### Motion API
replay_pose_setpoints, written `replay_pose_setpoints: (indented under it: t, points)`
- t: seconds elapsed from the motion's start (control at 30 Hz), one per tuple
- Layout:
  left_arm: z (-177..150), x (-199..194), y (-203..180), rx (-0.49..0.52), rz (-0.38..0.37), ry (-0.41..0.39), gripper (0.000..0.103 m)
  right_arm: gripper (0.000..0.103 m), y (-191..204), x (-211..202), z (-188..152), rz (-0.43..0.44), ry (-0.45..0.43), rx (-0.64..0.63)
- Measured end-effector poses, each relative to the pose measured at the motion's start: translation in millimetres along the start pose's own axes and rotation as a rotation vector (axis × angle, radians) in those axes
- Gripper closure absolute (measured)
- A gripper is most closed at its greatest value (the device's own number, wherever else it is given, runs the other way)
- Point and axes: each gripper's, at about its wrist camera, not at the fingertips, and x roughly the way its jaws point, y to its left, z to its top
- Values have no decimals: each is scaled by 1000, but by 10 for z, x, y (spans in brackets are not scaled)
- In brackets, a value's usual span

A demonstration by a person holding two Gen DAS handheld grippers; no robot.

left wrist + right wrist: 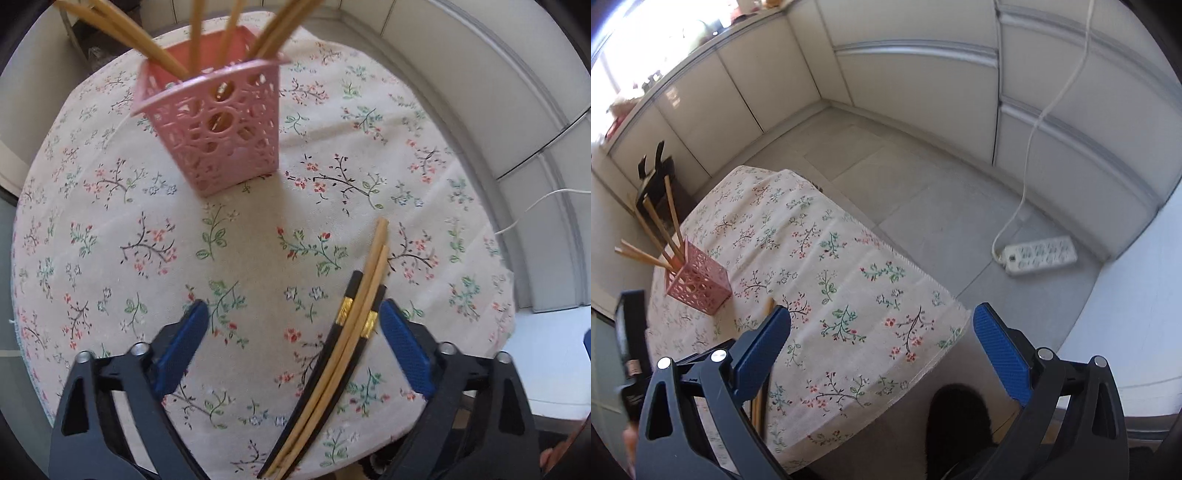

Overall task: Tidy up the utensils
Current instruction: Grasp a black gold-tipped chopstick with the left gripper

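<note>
Chopsticks (347, 354), two bamboo and two black, lie on the tabletop (110, 258) between the wide-open, empty left gripper (293, 332) jaws, still to join those standing in the pink holder (221, 129) ahead, while the right gripper (882, 347) hangs open, empty.

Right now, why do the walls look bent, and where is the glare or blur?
Left wrist view: the fisheye lens curves the wall panels, and the bamboo chopsticks in the pink basket smear near the top edge. Right wrist view: window glare washes out the upper left corner, and the power strip looks soft.
</note>
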Motion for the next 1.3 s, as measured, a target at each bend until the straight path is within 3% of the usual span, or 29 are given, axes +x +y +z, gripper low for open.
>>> replay_pose_setpoints:
  t: [0.07,0.17,0.6,0.73,0.8,0.87,0.93,1.13,1.3]
  points:
    - [19,105,-31,3,-4,39,33,7,-34,61,-3,8,33,5]
    - [52,220,-59,4,2,83,42,7,-39,82,9,19,45,4]
    - [109,329,-157,50,20,101,59,7,-7,86,6,21,49,-16]
    - [127,407,-247,96,56,95,65,7,2,107,-3,13,57,-17]
    - [113,404,-263,107,54,86,73,7,12,111,-8,9,56,-21]
    - [109,394,-242,110,59,70,90,7,25,129,-10,5,63,-25]
    - [73,360,-145,94,39,57,96,7,57,171,-21,11,83,-23]
    - [-12,240,226,25,-6,19,97,7,267,321,-98,37,150,-41]
    - [-120,-101,437,4,-35,-51,97,7,608,514,-191,17,193,-104]
